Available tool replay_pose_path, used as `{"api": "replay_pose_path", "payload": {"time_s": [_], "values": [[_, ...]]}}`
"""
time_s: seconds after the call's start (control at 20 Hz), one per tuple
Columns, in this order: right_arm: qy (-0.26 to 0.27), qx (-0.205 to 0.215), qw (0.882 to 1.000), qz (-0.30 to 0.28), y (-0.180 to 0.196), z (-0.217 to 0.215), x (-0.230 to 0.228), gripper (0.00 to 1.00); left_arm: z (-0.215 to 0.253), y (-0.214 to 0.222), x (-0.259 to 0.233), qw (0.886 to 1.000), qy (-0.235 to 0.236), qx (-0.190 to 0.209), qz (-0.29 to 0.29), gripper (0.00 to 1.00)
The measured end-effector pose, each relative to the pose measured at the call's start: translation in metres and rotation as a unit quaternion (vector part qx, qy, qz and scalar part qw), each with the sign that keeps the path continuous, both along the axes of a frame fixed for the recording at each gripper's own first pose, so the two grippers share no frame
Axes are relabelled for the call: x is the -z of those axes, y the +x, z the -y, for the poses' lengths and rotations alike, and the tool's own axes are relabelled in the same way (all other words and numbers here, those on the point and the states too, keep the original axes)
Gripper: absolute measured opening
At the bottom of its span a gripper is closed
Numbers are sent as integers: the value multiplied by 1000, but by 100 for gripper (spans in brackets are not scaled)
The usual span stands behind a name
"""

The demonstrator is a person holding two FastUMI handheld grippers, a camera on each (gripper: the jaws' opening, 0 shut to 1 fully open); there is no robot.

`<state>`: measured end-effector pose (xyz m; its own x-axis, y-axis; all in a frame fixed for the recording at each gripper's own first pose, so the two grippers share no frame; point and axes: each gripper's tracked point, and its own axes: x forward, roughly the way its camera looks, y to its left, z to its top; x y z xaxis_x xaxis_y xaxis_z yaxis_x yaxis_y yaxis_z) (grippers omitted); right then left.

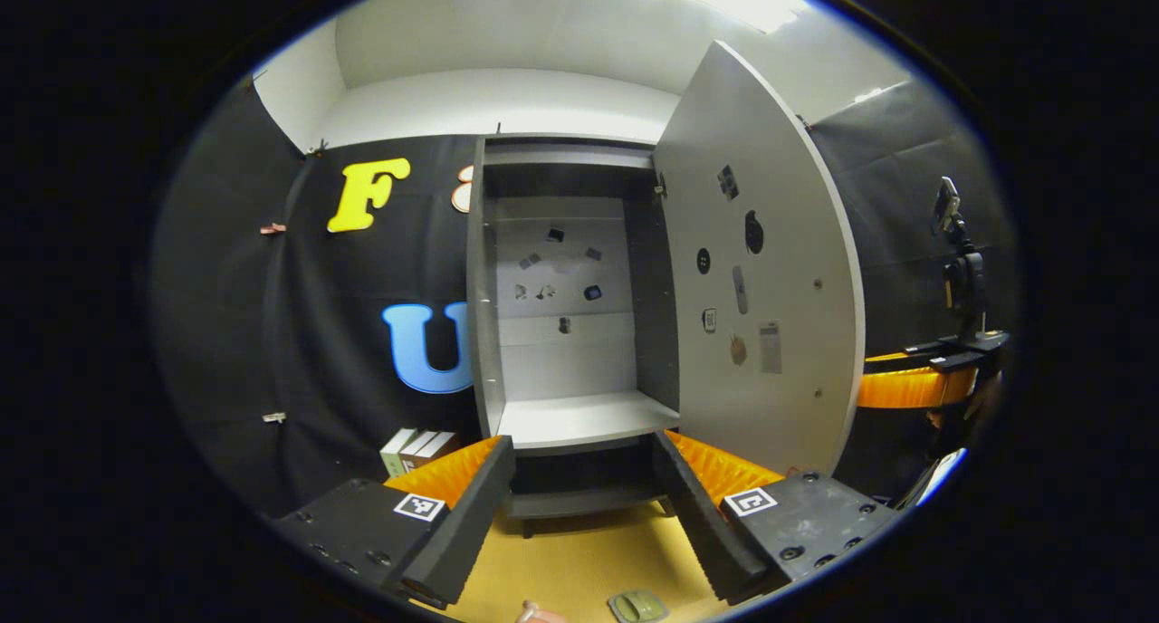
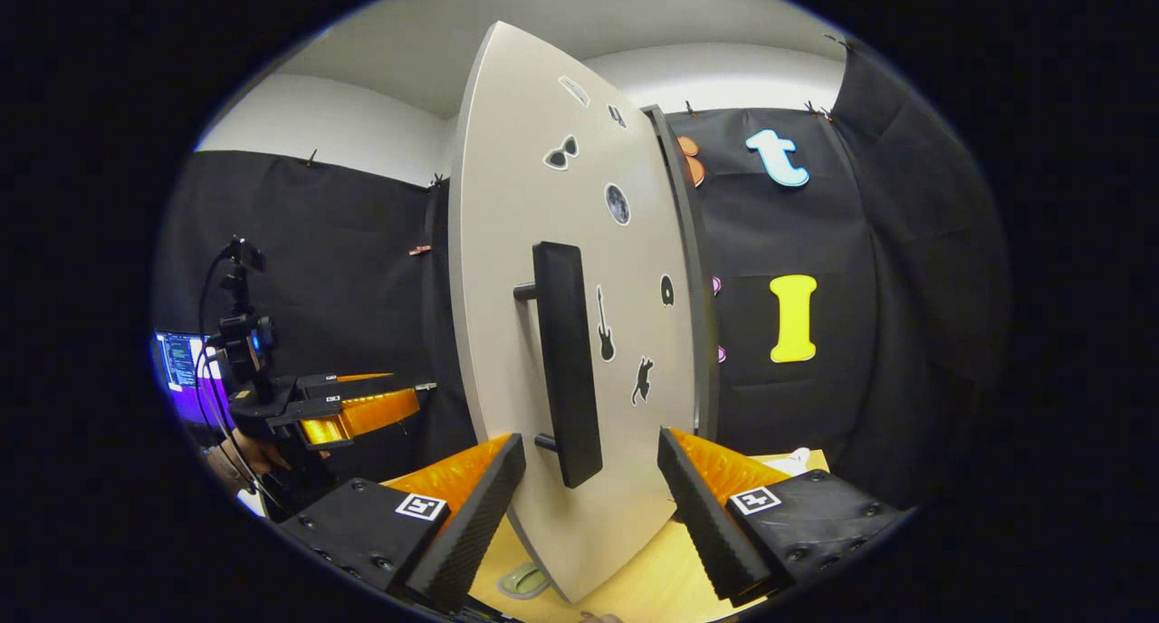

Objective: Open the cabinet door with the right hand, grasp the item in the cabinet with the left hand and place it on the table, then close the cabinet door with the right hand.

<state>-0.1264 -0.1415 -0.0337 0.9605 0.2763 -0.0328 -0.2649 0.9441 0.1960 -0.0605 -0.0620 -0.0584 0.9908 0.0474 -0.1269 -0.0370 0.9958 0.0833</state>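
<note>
Left gripper view: cabinet (image 1: 561, 288) at frame centre, cabinet door (image 1: 761, 270) swung wide open to the right of centre. Middle shelf (image 1: 584, 416) looks bare. Left gripper (image 1: 584, 505) at bottom, jaws wide, holding nothing, aimed at the cabinet's lower part. Small green item (image 1: 638, 606) lies on the desk (image 1: 579, 560) at the bottom edge, below the gripper; judged to be the item taken from the cabinet, so placement looks done. Right gripper (image 1: 914, 383) at far right, behind the door's edge; its jaw state cannot be told here.

Right gripper view: door's outer face fills the centre, dark bar handle (image 2: 566, 360) upright on it. Right gripper (image 2: 589, 505) at bottom, jaws wide, straddling the handle's lower end without touching. Green item (image 2: 525, 578) shows under the door's lower edge.

Risk: closing remains. If the jaws shut off-centre they may slip off the handle; the door's swing passes near the item.
</note>
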Motion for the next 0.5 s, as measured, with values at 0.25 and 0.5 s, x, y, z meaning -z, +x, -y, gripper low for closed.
{"api": "replay_pose_path", "payload": {"time_s": [0.25, 0.5], "values": [[28, 17, 999, -8, 31, -66, 7, 98, -57, 6, 11, 999, -20, 40, -4, 100], [6, 17, 1000, 8, 80, -136, 5, 98, -93, 3, 7, 999, -25, 48, -3, 96]]}}
